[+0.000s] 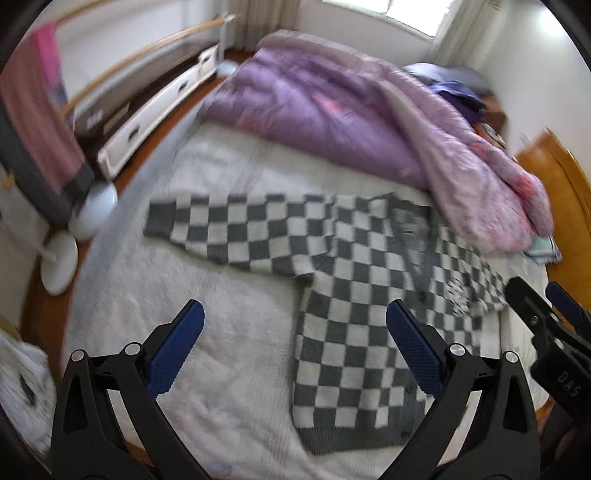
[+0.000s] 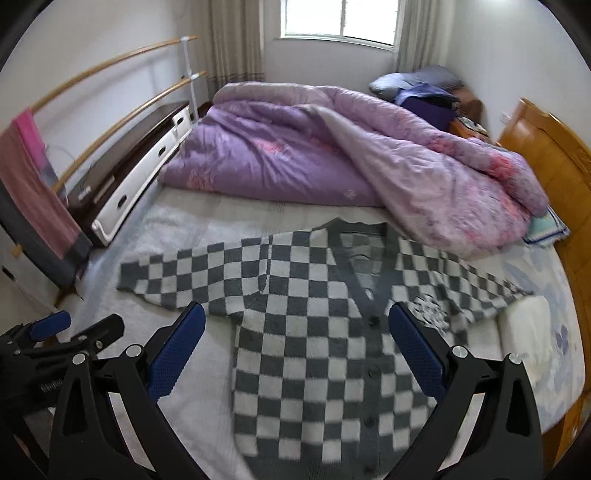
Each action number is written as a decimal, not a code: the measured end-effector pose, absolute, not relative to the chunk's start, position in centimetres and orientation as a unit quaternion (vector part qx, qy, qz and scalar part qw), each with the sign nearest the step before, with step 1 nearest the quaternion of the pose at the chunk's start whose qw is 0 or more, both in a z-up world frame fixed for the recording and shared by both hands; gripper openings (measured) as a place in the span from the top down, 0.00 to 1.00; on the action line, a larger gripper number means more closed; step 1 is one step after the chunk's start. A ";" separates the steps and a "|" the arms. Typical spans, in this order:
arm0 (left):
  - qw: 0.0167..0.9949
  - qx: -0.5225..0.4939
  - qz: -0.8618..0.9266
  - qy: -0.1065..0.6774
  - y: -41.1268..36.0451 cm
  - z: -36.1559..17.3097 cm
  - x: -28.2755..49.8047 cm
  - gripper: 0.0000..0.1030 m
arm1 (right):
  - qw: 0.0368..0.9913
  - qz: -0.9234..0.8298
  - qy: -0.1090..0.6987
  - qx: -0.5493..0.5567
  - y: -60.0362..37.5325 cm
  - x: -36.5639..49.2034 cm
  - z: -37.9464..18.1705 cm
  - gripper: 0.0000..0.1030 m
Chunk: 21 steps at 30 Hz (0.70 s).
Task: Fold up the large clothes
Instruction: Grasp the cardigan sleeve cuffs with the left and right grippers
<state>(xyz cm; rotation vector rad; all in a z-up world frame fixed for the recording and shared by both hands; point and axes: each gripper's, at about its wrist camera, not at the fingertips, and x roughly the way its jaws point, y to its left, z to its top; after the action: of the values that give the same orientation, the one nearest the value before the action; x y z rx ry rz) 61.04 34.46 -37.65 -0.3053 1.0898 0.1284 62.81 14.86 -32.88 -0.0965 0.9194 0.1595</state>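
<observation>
A knitted cardigan (image 2: 314,332) in a dark grey and off-white checkerboard lies face up and spread flat on the bed (image 2: 207,373), ahead of and below both of my grippers. It has a plain grey V-shaped neckband, a row of dark buttons down the front, and a grey ribbed hem nearest to me. One sleeve stretches straight out to the left of my view; the other runs out to the right, where its far part meets the edge of the quilt. A small pale patch sits on the chest just right of the buttons; it is too blurred to make out.

My right gripper (image 2: 297,354) hangs above the cardigan's body with its blue-padded fingers spread wide, holding nothing. My left gripper (image 1: 294,350) is also wide open and empty, hovering over the fuzzy white bed cover with the cardigan's left edge under its right finger. Each gripper shows at the edge of the other's view.

Beyond the cardigan, a bulky purple quilt (image 2: 303,155) with pink flowers is heaped across the far half of the bed. Further back are a window (image 2: 340,18) with curtains, a low white drawer unit (image 2: 140,181) along the left wall, and a wooden headboard (image 2: 554,147) at the right.
</observation>
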 end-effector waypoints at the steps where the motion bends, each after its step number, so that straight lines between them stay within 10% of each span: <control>1: 0.834 -0.157 0.077 0.524 35.8 -40.0 61.8 0.05 | 0.889 0.082 0.447 -0.060 15.5 64.2 -35.4 0.07; 11: 0.786 -0.242 0.216 0.526 49.6 -57.7 68.0 0.05 | 0.865 0.100 0.487 -0.064 17.4 73.0 -50.3 0.09; 16: 0.760 -0.278 0.280 0.516 55.5 -64.2 70.8 0.06 | 0.856 0.131 0.497 -0.059 18.2 75.9 -55.3 0.51; 21: 0.755 -0.255 0.289 0.531 57.1 -67.6 73.7 0.31 | 0.836 0.162 0.524 -0.036 19.0 78.3 -59.7 0.72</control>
<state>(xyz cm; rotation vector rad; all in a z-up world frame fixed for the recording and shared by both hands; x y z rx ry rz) 73.71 57.12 -67.58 -0.5573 1.1576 0.6305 78.29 19.01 -59.73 -0.0752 1.1086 0.3438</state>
